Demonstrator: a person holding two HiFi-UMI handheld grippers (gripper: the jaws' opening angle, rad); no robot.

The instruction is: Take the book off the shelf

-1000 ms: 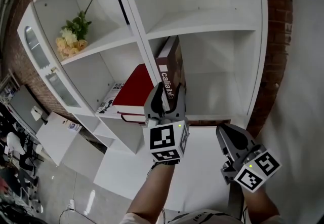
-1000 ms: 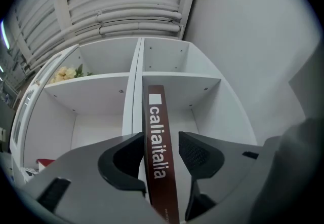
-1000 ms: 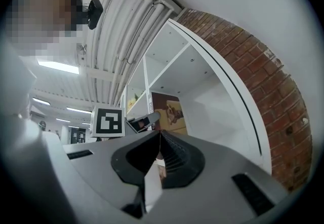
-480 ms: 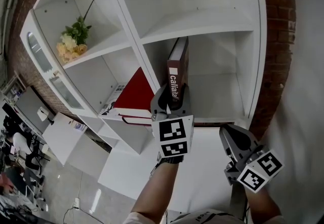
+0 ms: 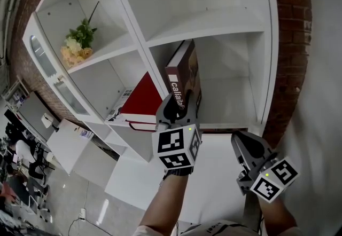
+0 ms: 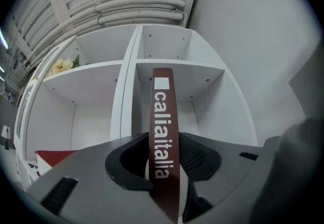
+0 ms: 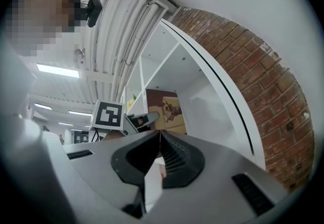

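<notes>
Two tools: one in each hand; the left tool [image 5: 179, 102] is at the shelf and the right tool [image 5: 239, 139] is at its 4 o'clock, well apart from it.
Left tool state: jaws closing on the book's spine, which stands between them with both tips against its sides.
Right tool state: jaws together, nothing between them.
Book: dark brown hardback book [image 5: 183, 67] with white lettering down the spine. It stands tilted in a right-hand compartment of the white shelf unit [image 5: 214, 16] and rises toward 12 o'clock from the left tool. Its foot is hidden behind that tool.
Neighbours: red flat-lying book [image 5: 141, 99] at the brown book's 9 o'clock, in the next compartment; pale yellow flowers [image 5: 75, 42] at 10 o'clock.
Backdrop: red brick wall [image 5: 288, 42] at the shelf unit's 3 o'clock.
</notes>
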